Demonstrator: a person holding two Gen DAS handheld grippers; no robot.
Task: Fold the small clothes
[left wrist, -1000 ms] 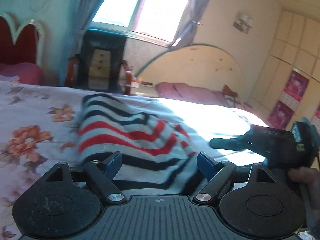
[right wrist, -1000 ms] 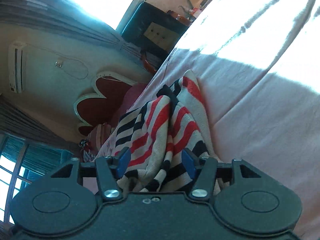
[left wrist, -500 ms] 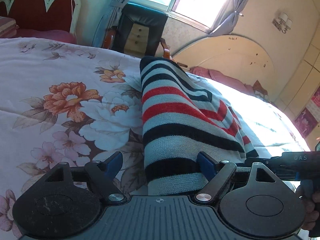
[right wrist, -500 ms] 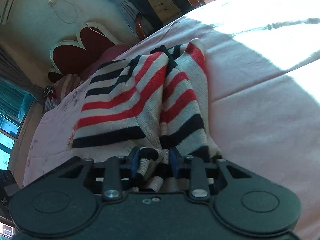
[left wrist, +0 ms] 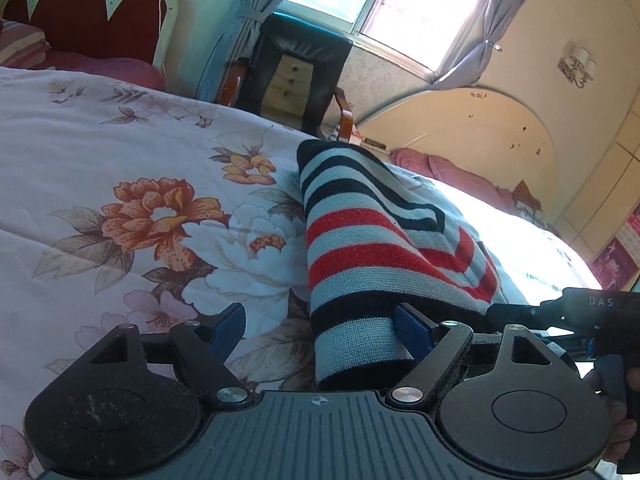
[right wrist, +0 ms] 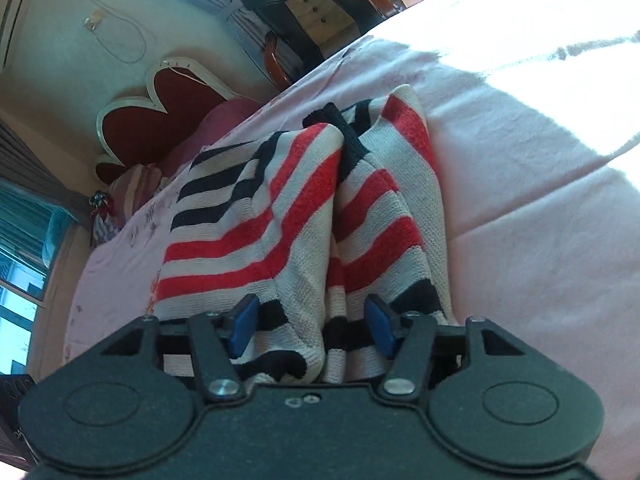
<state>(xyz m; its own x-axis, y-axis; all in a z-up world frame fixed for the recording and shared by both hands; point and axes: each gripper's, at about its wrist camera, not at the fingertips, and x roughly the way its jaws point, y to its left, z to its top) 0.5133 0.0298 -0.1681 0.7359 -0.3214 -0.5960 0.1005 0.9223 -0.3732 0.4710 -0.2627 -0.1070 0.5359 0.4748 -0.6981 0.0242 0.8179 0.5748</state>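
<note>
Striped sweater [right wrist: 304,216] lies bunched on the bed [left wrist: 100,152]; right claw [right wrist: 312,328] has just reopened around its hem, left claw [left wrist: 320,330] stands wide, gripping nothing.

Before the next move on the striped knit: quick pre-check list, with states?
1. Left gripper jaws open, knit edge between them, not pinched: ok.
2. Right gripper jaws have just been opening; fabric between them, pads not pressing: ok if release intended.
3. Striped knit bunched with a deep crease down the middle, not flat: not ok.
4. Striped knit fully on the floral bedspread: ok.
5. Right gripper's body close beside the left one in the left view: cannot tell whether they clear.
</note>
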